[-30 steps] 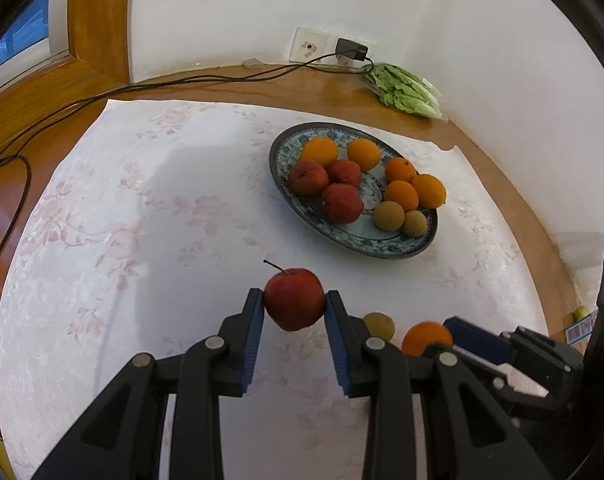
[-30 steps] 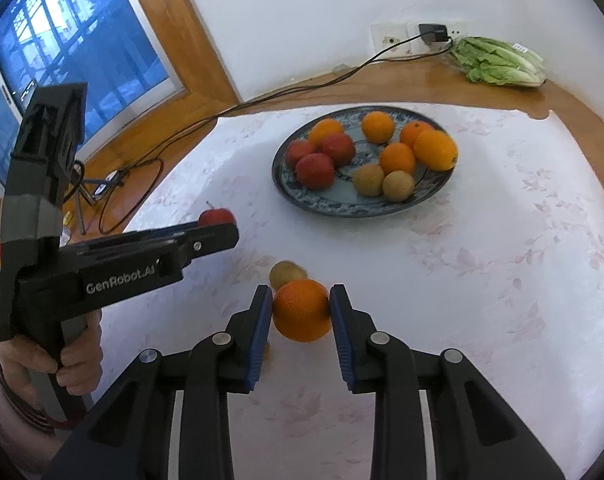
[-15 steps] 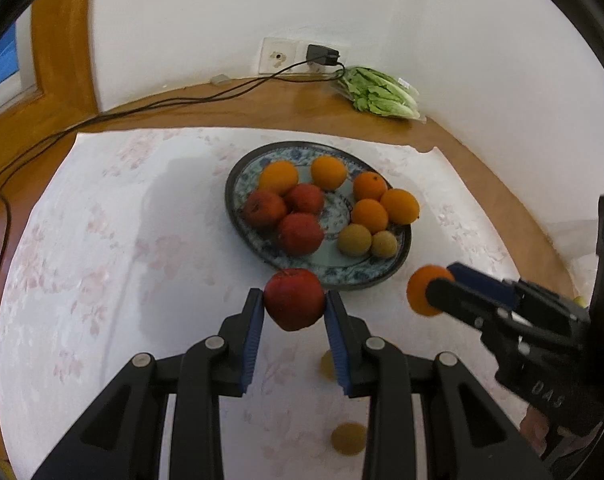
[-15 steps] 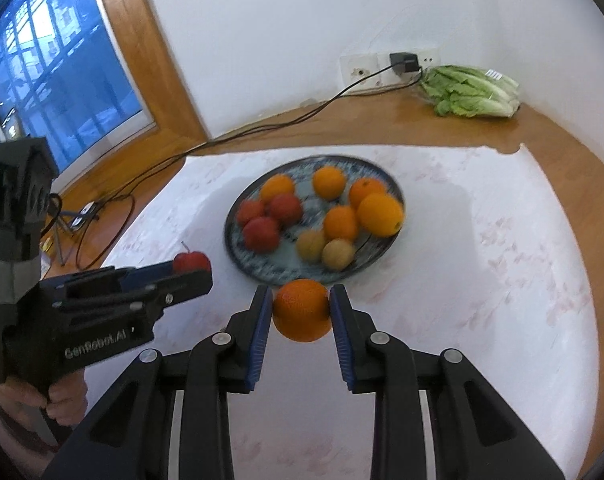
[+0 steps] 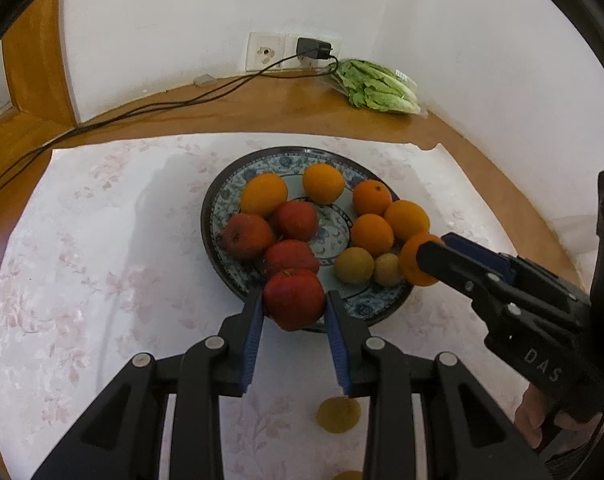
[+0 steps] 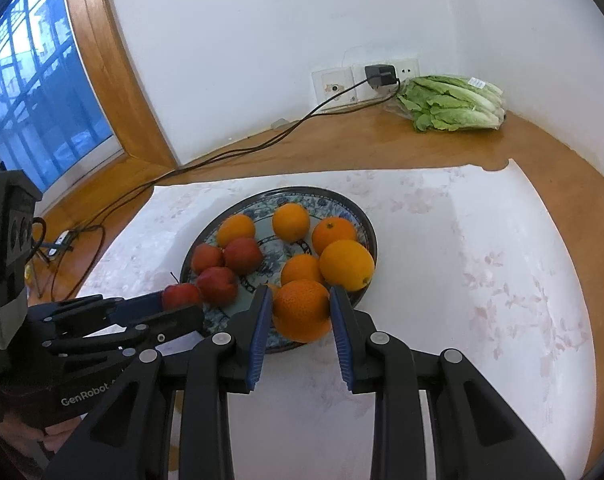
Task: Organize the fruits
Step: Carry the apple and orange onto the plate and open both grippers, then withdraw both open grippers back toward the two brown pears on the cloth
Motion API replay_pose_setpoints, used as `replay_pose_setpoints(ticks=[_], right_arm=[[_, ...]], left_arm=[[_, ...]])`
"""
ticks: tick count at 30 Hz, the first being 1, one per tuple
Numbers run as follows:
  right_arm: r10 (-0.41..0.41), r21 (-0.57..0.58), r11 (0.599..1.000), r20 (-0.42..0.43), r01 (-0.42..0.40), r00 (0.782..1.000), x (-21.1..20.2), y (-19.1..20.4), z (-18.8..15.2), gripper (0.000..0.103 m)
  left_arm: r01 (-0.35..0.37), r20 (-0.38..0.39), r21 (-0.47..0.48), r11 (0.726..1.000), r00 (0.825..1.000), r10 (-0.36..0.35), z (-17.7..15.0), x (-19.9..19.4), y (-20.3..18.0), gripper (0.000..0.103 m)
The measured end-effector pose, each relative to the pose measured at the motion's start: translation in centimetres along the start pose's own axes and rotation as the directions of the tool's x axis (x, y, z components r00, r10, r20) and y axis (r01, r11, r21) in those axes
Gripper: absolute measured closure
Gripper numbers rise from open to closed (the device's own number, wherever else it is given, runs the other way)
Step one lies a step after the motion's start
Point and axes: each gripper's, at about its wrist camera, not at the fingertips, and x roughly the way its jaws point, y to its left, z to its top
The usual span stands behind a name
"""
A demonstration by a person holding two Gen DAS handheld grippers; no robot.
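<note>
Both fruits now over plate (image 5: 217, 216) (floral cloth (image 5: 81, 240))

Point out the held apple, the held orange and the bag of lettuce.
apple (image 5: 293, 298): left wrist view, middle of its red front.
orange (image 6: 302, 310): right wrist view, centre of its peel.
lettuce (image 6: 452, 106): right wrist view, the green leaves.

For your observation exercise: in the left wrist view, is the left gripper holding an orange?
No, the left gripper is shut on a red apple.
</note>
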Motion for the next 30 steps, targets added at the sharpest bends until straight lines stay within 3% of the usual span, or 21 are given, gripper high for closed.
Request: replay_pose_setpoints(ticks=[12, 24, 30], right_arm=[[0.004, -0.032, 0.999, 0.009, -0.003, 1.0, 1.2, 0.4, -0.2, 0.072], [0.006, -0.008, 1.0, 0.005, -0.006, 1.0, 1.3, -0.1, -0.2, 0.07], [-0.006, 0.018, 1.0, 0.013, 0.006, 1.0, 0.7, -0.6, 0.0, 0.062]], left_arm=[[-0.064, 0.035, 0.02, 0.998, 0.997, 0.064, 0.9, 1.0, 0.5, 0.071], [-0.045, 0.036, 0.025, 0.999, 0.998, 0.044, 1.0, 1.2, 0.5, 0.07], [-0.052, 0.045, 0.026, 0.998, 0.998, 0.05, 0.9, 0.4, 0.4, 0.058]])
